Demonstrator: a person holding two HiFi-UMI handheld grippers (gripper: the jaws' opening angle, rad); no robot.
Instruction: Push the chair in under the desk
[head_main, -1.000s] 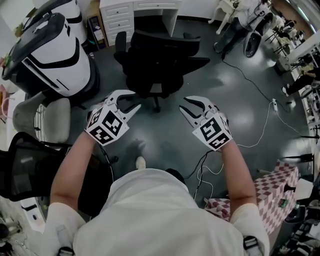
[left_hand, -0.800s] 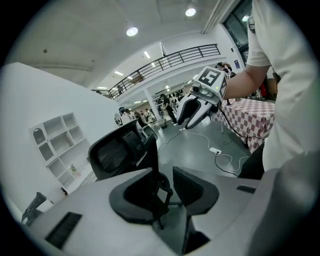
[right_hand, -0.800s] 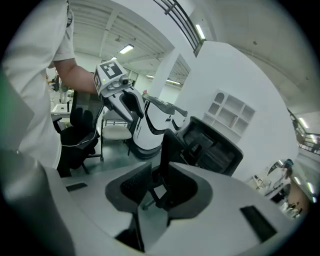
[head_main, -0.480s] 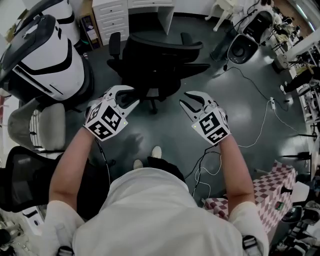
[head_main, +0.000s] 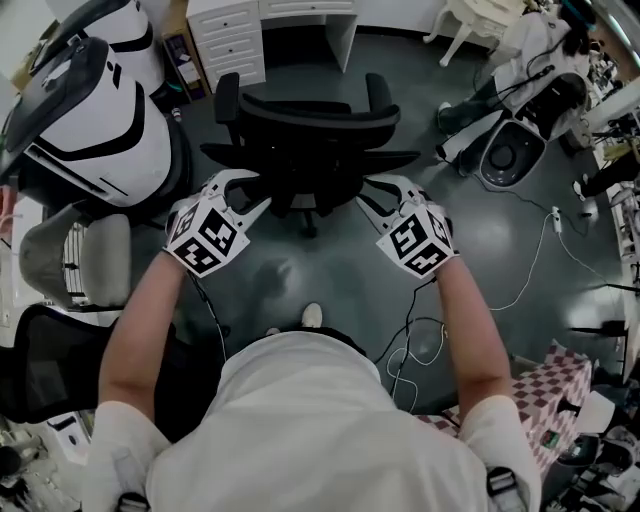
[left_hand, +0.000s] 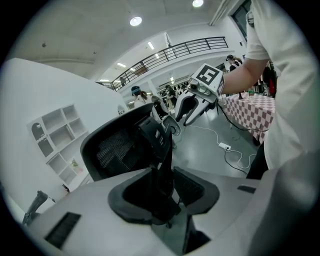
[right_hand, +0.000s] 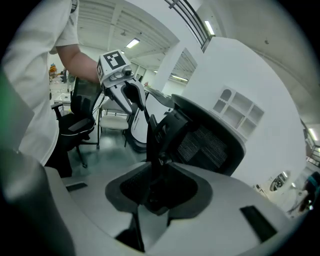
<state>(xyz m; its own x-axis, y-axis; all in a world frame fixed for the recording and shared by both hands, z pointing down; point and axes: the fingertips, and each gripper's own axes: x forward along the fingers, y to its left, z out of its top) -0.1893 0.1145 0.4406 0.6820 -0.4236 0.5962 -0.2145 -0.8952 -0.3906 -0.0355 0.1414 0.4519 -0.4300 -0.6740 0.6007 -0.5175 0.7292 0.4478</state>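
1. Closest to me, my two bare forearms reach forward, and one shoe (head_main: 312, 315) shows on the dark floor (head_main: 330, 275).
2. The left gripper (head_main: 248, 192) has its fingers spread wide and holds nothing. Their tips lie at the lower left edge of the chair's back.
3. The right gripper (head_main: 374, 196) is the same, with its fingers wide and empty, and its tips are at the lower right edge of that back.
4. The black chair (head_main: 305, 135) stands just past both grippers and between them. Its backrest faces me and its armrests point away.
5. In each gripper view, the chair's dark rear frame lines up with the gap between the fingers, with the mesh back off to one side. I cannot tell whether any finger touches it.
6. Beyond the chair is the white worktop (head_main: 300, 8), with a bank of drawers (head_main: 235, 40) on its left. The chair sits in front of the open knee space, not yet under it.
7. Off to the left are a large white-and-black machine (head_main: 100, 120) and a pale grey seat (head_main: 100, 250). To the right, a white cable (head_main: 525, 270) trails across the floor.
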